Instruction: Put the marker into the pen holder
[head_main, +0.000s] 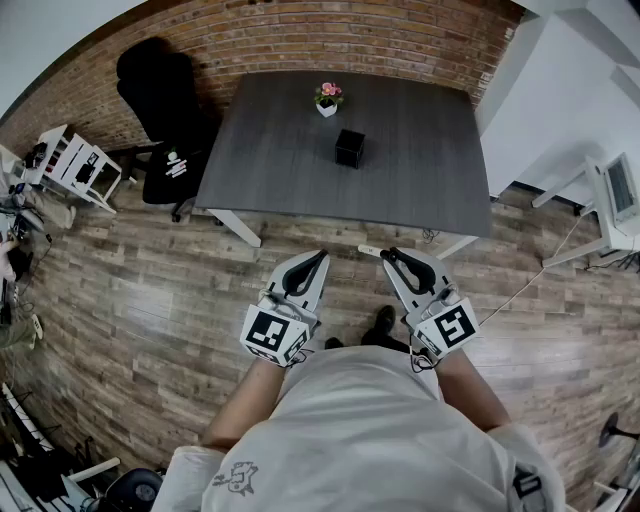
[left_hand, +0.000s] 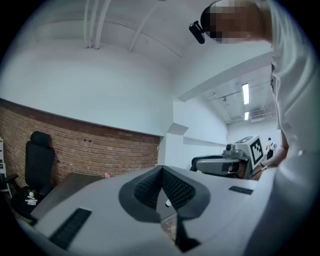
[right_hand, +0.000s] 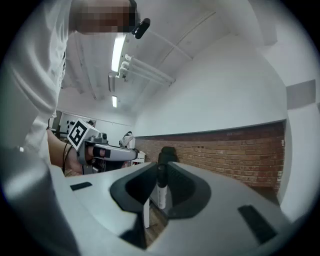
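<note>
Your right gripper (head_main: 389, 255) is clamped on the marker (right_hand: 161, 186), a white barrel with a black cap, held crosswise at the jaw tips. Your left gripper (head_main: 321, 257) has its jaws together. The black pen holder (head_main: 349, 147) stands well apart on the table (head_main: 430, 175).

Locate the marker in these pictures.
The marker is gripped crosswise in the right gripper, right of centre in the head view. It is held above the floor, just short of the near edge of the table.
</note>
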